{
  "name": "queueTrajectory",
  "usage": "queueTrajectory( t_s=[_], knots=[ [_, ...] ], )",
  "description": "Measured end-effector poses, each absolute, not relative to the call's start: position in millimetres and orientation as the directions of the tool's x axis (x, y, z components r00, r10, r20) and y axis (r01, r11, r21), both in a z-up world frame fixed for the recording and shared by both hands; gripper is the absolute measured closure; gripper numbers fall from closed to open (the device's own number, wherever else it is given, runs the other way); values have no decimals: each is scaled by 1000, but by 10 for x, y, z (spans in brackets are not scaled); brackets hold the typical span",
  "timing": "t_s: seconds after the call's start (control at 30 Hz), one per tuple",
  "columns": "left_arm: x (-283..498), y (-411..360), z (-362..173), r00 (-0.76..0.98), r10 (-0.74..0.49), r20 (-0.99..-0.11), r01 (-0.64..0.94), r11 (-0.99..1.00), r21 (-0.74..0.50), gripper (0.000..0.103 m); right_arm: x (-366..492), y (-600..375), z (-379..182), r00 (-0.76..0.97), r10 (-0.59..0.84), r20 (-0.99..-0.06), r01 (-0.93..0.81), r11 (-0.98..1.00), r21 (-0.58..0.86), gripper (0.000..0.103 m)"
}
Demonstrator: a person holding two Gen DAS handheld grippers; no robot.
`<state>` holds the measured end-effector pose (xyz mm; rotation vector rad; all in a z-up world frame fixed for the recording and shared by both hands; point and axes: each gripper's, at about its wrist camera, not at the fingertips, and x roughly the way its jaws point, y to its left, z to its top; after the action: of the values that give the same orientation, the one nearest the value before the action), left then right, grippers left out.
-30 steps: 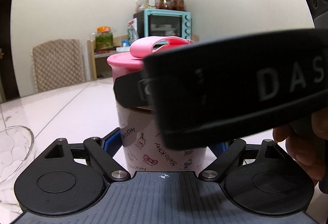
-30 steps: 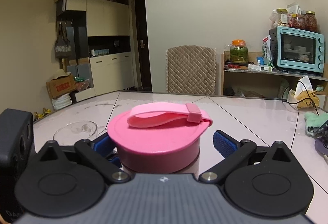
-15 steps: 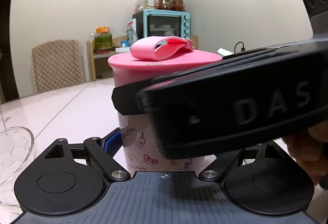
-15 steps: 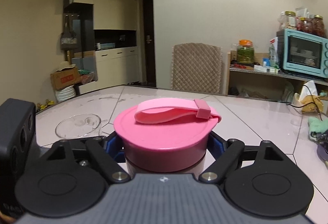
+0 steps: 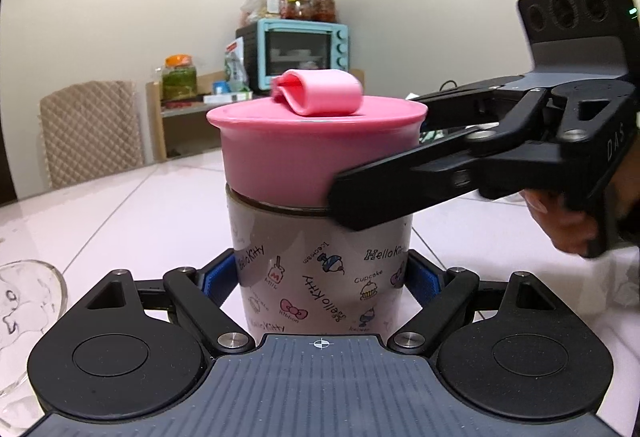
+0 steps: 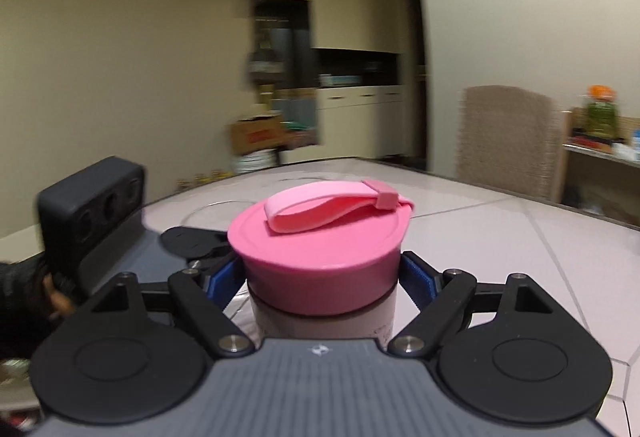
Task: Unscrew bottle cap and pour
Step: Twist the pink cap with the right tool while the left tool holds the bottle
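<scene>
Left hand-held gripper [image 5: 322, 279] clamped on the Hello Kitty bottle [image 5: 320, 269], upright on the white table [image 5: 120, 213]. Right hand-held gripper [image 6: 322, 275] pinching the pink cap [image 6: 320, 237], strap folded on top.

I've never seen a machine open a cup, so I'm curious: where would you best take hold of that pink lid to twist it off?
Grip the pink lid by its smooth round side wall, coming in level from the side, one finger on each flank, as the right tool does. The floppy strap on top gives no turning purchase. The left tool steadies the bottle low down.
</scene>
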<state>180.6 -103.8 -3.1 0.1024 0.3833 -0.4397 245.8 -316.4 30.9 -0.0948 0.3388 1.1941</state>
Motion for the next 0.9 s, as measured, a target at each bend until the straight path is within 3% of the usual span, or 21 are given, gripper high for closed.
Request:
queueTrajectory(
  t_s=[0.17, 0.4, 0.63, 0.9],
  knots=[
    [1762, -1225, -187, 834, -395, -385, 435, 900, 17, 14, 2408, -3214, 347, 313, 899, -306, -926, 361, 112, 20],
    [1821, -1217, -170, 834, -394, -386, 434, 901, 18, 14, 2073, -3190, 448, 433, 850, -302, -880, 471, 64, 9],
    [1742, -1208, -178, 836, -390, -386, 433, 901, 25, 13, 1701, -3046, 452, 633, 726, -269, -746, 665, 40, 9],
    [1702, -1190, -189, 835, -392, -387, 433, 901, 21, 13, 1740, -2737, 362, 729, 629, -270, -641, 766, 54, 9]
  ],
)
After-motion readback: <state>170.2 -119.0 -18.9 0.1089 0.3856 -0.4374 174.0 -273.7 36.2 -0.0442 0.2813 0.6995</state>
